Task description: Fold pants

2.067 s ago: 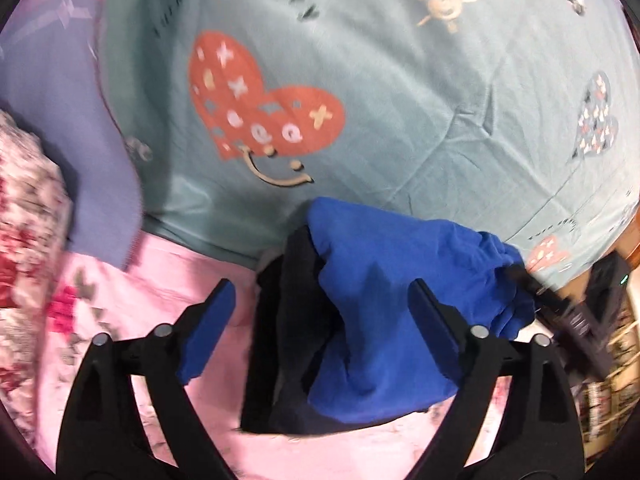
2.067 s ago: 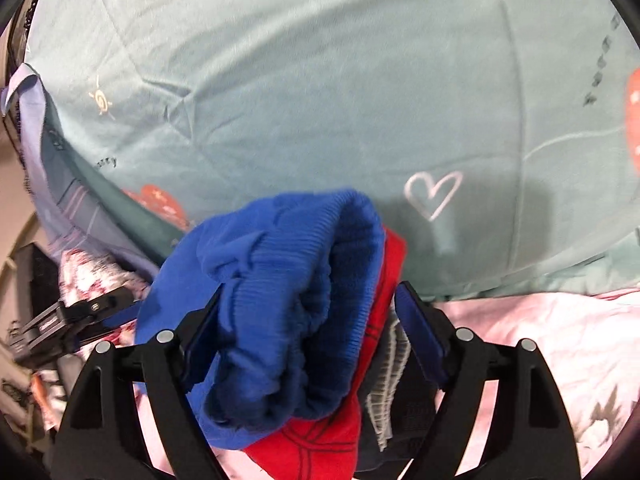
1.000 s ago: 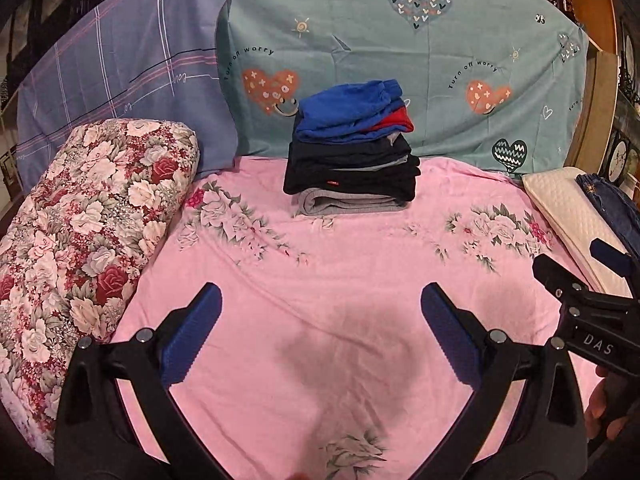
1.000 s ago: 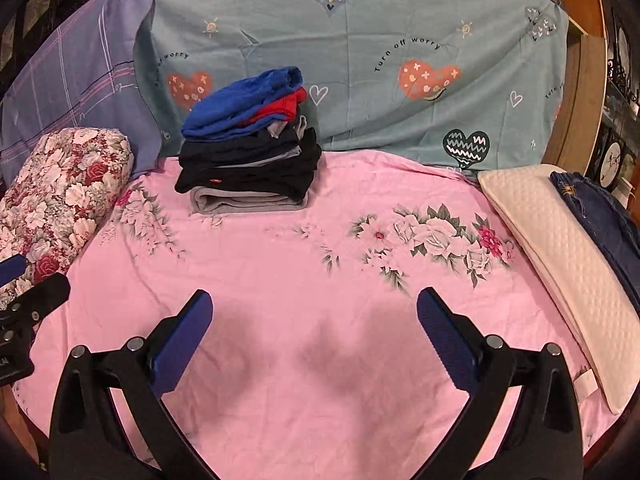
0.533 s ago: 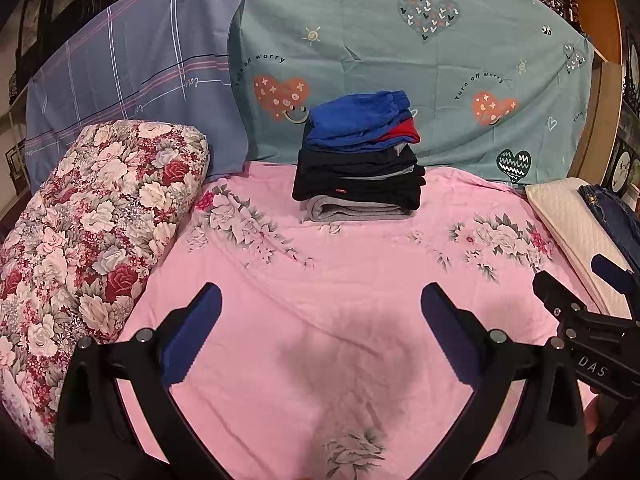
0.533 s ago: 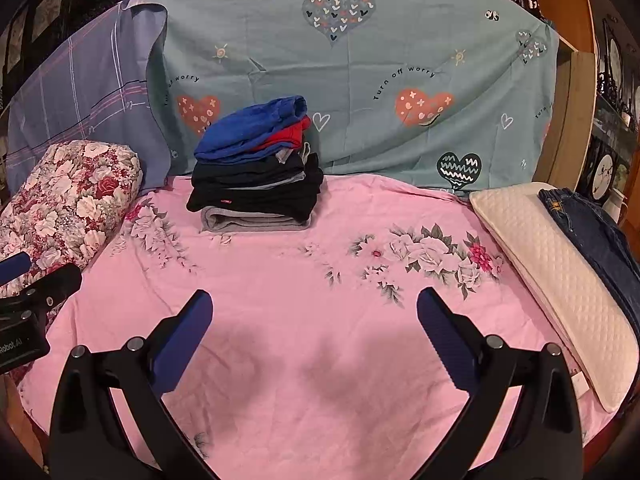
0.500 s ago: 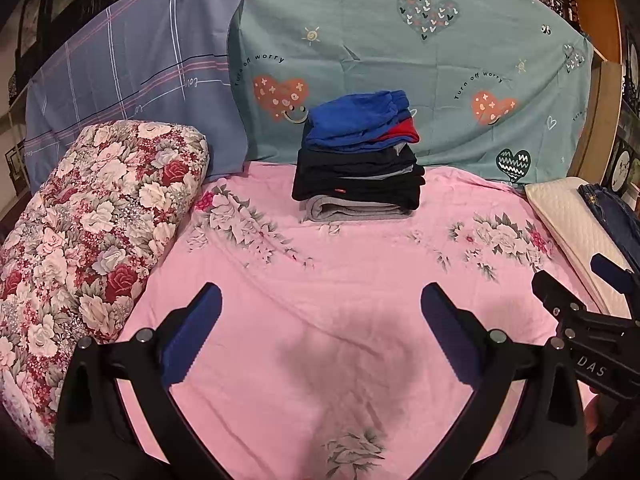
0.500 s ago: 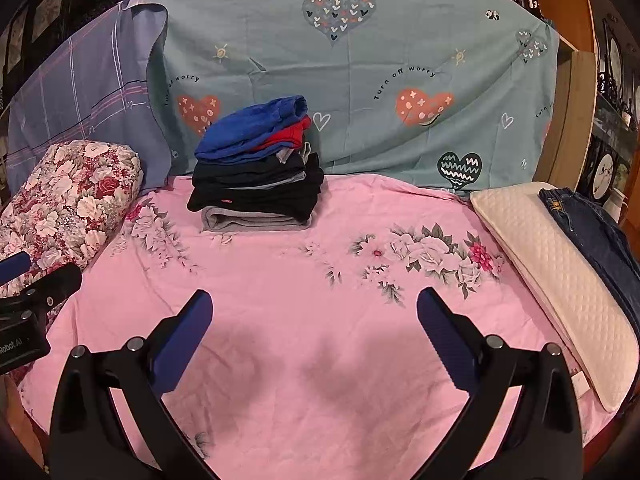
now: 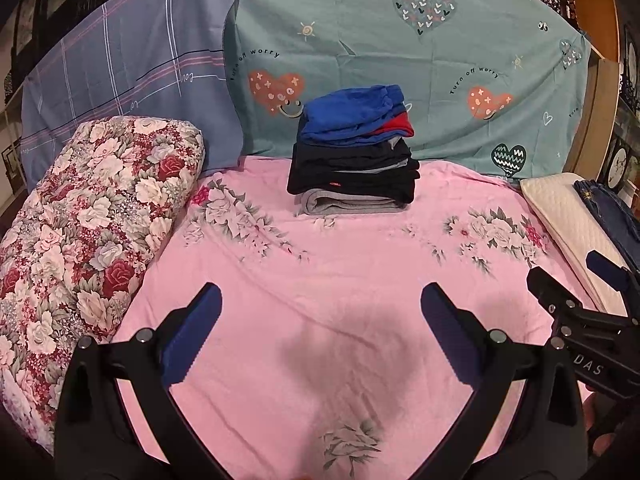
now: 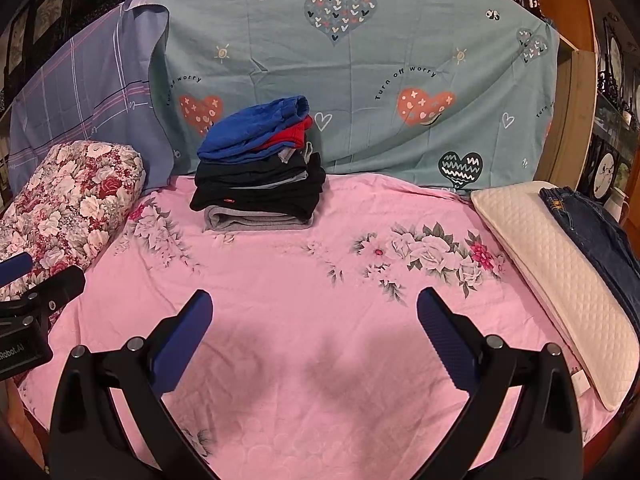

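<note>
Folded pants (image 9: 352,152) (image 10: 258,172) are sitting stacked on the bed (image 9: 320,272) well beyond both grippers' spread, empty fingers (image 9: 200,320) (image 10: 436,320).

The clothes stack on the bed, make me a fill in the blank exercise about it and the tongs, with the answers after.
1. The top garment on the clothes stack is ____ in colour.
2. The bottom garment in that stack is ____.
3. The left tongs and right tongs both stand ____, holding nothing.
4. The dark jeans lie beside the ____ pillow.

Answers: blue; grey; open; cream
</note>
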Demonstrator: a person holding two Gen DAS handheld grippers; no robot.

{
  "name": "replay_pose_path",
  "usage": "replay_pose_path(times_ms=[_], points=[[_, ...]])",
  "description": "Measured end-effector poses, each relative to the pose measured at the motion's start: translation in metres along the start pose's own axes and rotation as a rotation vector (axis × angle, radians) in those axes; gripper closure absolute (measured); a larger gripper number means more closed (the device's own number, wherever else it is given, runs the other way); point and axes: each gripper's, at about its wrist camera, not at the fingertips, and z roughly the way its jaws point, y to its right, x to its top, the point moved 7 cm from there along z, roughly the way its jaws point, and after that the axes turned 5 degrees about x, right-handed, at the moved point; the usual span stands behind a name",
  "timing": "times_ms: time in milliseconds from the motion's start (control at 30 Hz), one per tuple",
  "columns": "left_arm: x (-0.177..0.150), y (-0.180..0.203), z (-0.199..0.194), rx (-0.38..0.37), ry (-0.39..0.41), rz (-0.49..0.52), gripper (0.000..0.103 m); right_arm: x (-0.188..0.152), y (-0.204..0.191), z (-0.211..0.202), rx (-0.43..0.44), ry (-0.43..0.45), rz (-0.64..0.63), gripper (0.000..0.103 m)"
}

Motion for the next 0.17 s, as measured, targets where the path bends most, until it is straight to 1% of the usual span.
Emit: replay_pose_path(times_ms=[167], points=[[-0.0031, -0.0003, -0.0011, 0.001, -0.010, -0.002, 0.002, -0.0013, -0.0014, -0.0017, 0.000, 0.000, 0.000, 0.001]])
